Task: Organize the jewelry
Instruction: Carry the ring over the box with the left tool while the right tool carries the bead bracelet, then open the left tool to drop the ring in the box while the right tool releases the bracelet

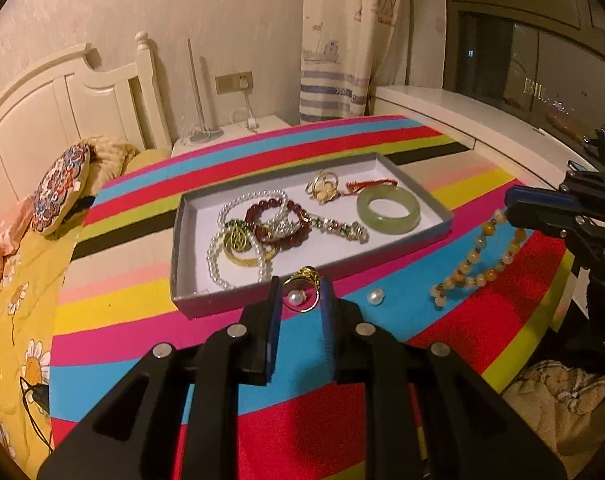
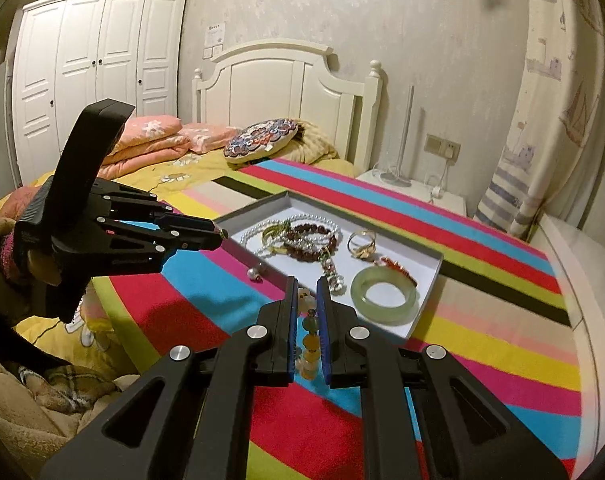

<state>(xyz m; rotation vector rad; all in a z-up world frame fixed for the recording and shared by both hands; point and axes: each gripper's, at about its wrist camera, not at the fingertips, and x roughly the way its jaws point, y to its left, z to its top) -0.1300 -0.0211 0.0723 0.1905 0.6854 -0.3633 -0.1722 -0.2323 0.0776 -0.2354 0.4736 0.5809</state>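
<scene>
Tongs on the left gripper (image 1: pixel 301 294) clamp a gold ring (image 1: pixel 302 280) just short of the grey tray (image 1: pixel 190 240), while the right gripper (image 2: pixel 305 300) pinches the amber bead bracelet (image 2: pixel 308 344) dangling between its blue pads, both apparently bound for the tray ahead.

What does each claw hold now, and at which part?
Left claw: gold ring, by its band. Right claw: amber bead bracelet, by its strand.
</scene>
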